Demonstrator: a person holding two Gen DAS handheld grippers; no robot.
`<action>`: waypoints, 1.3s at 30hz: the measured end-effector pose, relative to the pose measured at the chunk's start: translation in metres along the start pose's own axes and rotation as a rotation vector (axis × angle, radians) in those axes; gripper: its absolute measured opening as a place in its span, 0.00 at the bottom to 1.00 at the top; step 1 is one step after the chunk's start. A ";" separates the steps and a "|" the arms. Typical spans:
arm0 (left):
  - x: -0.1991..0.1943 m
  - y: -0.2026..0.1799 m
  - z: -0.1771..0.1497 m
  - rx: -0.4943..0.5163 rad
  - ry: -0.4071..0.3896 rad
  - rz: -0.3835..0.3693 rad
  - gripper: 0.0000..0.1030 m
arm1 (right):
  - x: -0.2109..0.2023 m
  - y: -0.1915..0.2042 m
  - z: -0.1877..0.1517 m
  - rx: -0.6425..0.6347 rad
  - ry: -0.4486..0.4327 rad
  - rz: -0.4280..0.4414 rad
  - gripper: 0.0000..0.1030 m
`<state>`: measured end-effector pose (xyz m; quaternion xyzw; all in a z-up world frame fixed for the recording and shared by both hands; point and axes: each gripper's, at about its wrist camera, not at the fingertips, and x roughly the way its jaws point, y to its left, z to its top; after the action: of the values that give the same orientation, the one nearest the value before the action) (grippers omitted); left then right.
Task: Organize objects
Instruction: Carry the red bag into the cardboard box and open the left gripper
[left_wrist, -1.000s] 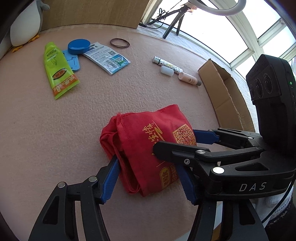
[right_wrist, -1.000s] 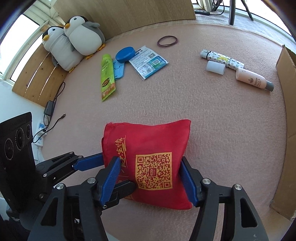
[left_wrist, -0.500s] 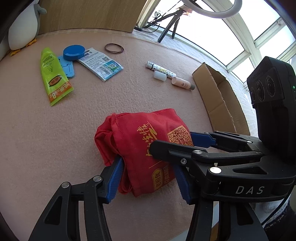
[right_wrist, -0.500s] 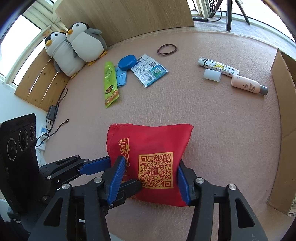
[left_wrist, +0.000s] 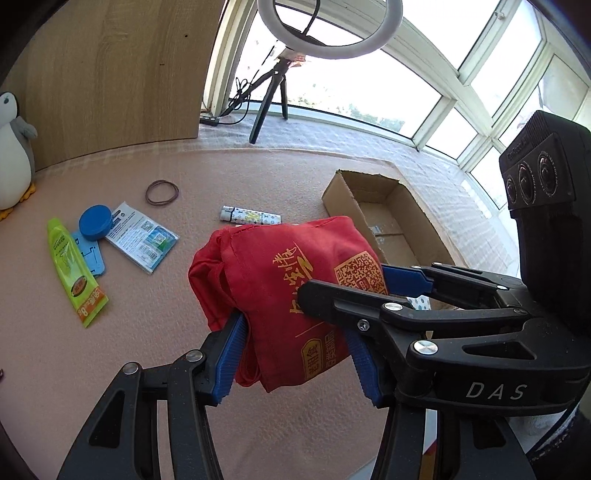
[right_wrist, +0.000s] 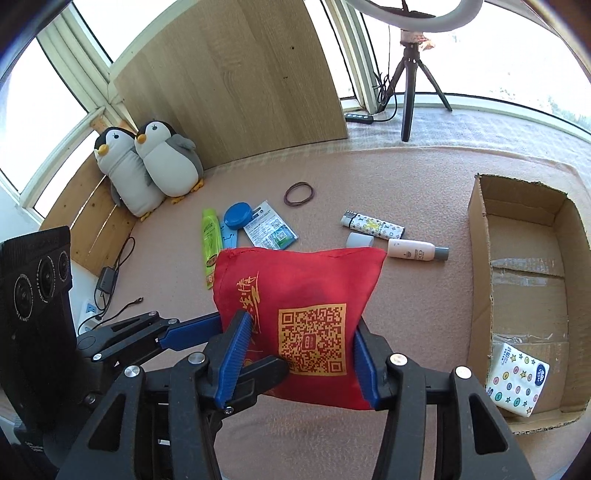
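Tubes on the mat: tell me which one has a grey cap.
The pale pink tube, lying nearest the cardboard box; the patterned tube and green tube lack one.

Bright daylight pours through the tall white-framed windows (left_wrist: 436, 92), which are blown out to plain white. The pink carpeted floor (right_wrist: 424, 295) is evenly lit, with soft shadows. Both fisheye views are sharp in the middle, bend straight lines, and darken to black at the corners.
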<state>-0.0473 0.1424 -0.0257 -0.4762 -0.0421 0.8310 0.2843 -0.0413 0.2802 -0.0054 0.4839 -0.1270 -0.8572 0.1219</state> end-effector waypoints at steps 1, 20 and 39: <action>0.001 -0.006 0.004 0.012 -0.002 -0.006 0.56 | -0.005 -0.005 0.001 0.007 -0.013 -0.010 0.48; 0.082 -0.132 0.048 0.216 0.034 -0.127 0.56 | -0.064 -0.122 -0.004 0.196 -0.135 -0.162 0.48; 0.144 -0.193 0.064 0.270 0.085 -0.164 0.59 | -0.077 -0.190 -0.010 0.269 -0.131 -0.236 0.48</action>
<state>-0.0714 0.3907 -0.0356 -0.4633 0.0432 0.7824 0.4139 -0.0101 0.4828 -0.0127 0.4507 -0.1903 -0.8705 -0.0537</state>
